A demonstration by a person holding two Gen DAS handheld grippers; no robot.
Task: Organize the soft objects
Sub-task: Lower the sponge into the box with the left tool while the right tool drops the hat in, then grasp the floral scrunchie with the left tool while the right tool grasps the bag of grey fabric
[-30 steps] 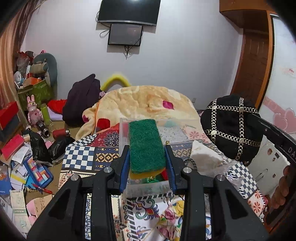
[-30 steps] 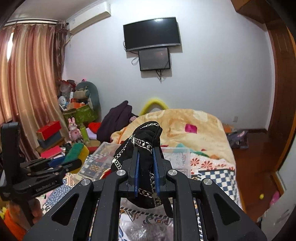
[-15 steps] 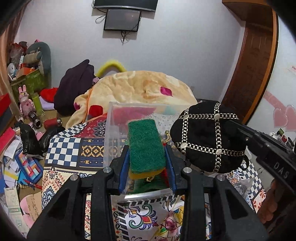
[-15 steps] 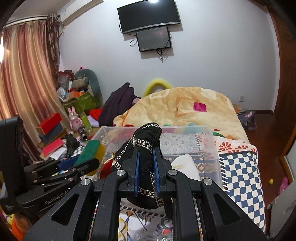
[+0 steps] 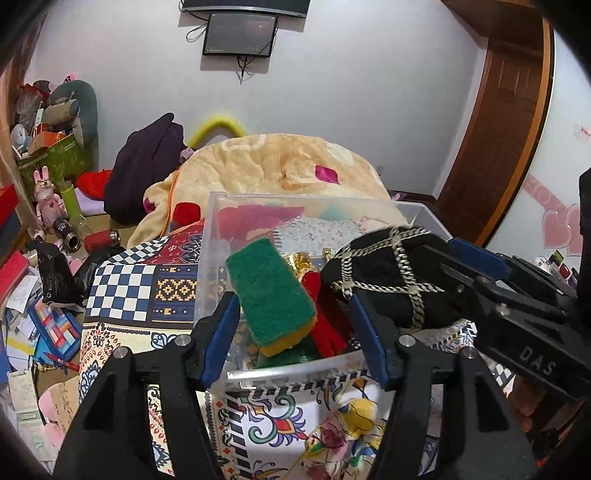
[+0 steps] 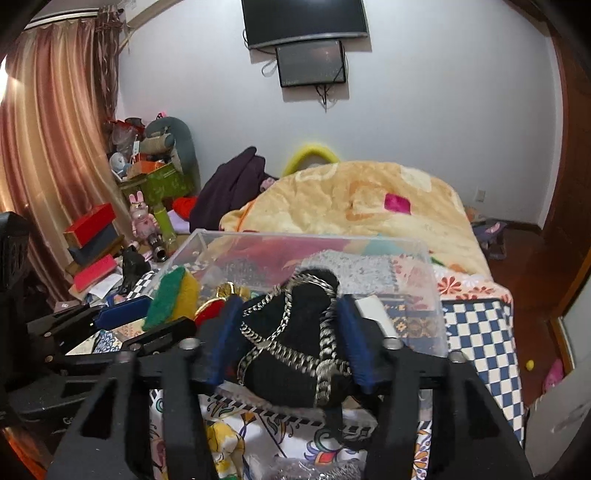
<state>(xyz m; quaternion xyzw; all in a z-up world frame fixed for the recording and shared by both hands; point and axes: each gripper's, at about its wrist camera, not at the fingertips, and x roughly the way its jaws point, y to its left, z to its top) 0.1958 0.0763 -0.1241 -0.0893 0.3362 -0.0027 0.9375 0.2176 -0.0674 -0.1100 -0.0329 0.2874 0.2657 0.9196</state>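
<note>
green sponge (image 5: 271,293) tilted between spread left hand-held gripper (image 5: 295,332) fingers, over clear bin (image 5: 221,236)

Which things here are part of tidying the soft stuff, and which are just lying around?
Part of the job:
green sponge
black chain-trimmed hat
clear plastic bin
left gripper
right gripper

Just lying about:
pink bunny toy
purple jacket
wall TV

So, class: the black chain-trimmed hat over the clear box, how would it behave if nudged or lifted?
Probably floppy: the black hat sags between the right gripper fingers. Its metal chain trim likely adds some weight and could snag. It looks unlikely to roll, and should slump into the clear box.
</note>
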